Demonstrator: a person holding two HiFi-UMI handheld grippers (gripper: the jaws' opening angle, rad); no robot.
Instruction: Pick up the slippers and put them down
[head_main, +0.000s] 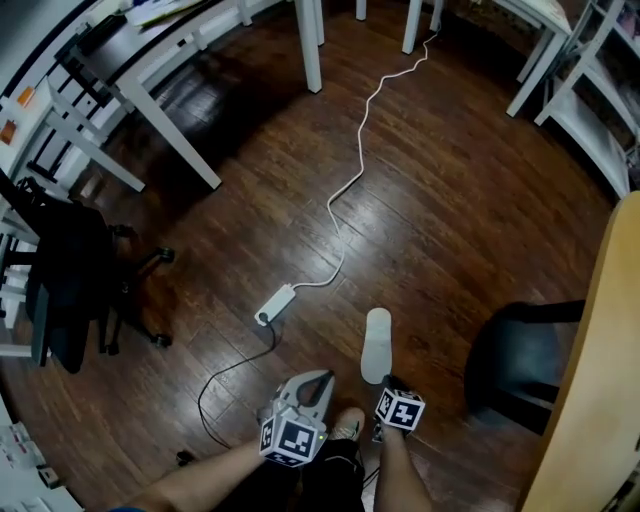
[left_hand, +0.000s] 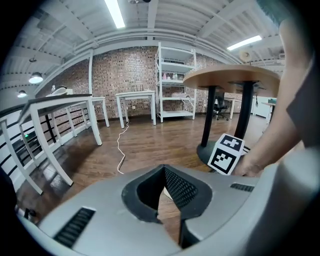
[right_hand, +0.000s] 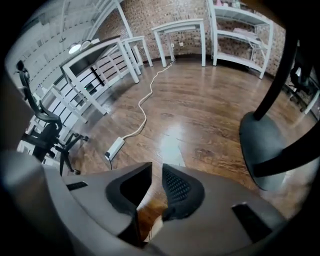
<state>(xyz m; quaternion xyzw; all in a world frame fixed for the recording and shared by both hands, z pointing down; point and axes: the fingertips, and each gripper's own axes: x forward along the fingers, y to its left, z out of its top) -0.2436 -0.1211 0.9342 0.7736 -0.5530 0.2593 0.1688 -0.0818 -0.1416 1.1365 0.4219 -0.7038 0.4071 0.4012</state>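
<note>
On the floor (head_main: 450, 220), the white slipper (head_main: 377, 345) lies at lower centre of the head view, its long axis running up the frame. Our right tool (head_main: 388, 385), jaws slightly apart and empty, hangs just below its near end. Our left tool (head_main: 320, 382), tips together on nothing, is farther left.

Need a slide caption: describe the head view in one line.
Flat white slipper lies on dark wooden floor ahead of left gripper and right gripper.
</note>
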